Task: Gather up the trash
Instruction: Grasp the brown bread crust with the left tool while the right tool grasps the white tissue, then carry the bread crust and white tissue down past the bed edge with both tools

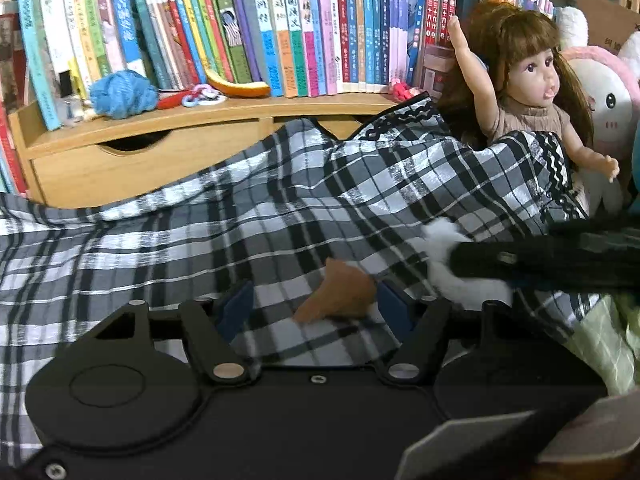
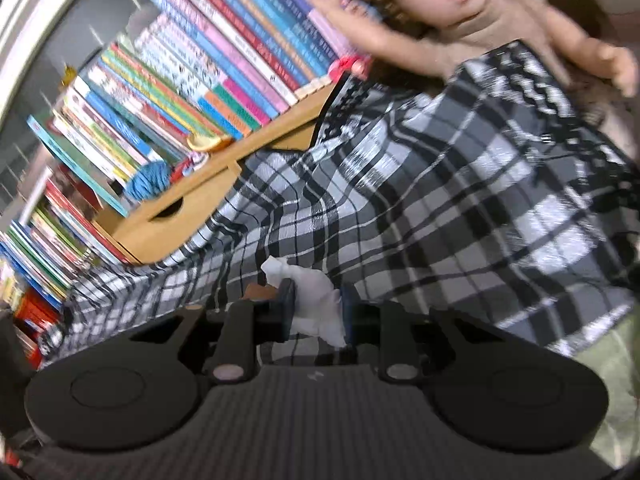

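You get even, soft indoor light with no glare. Your right wrist view smears with motion blur, especially the doll [image 2: 472, 12]. Both fisheye views bend the books [image 1: 280, 28] at the edges.

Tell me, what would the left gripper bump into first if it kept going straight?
Probably the crumpled brown paper scrap lying on the black-and-white checked cloth. It sits right between the left gripper's open fingers, just ahead, though depth is hard to judge.

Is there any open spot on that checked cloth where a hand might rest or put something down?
The checked cloth lies bare on the left, between the wooden drawer unit and the left gripper. It is crowded to the right: a brown scrap, the white tissue in the right gripper, then the doll.
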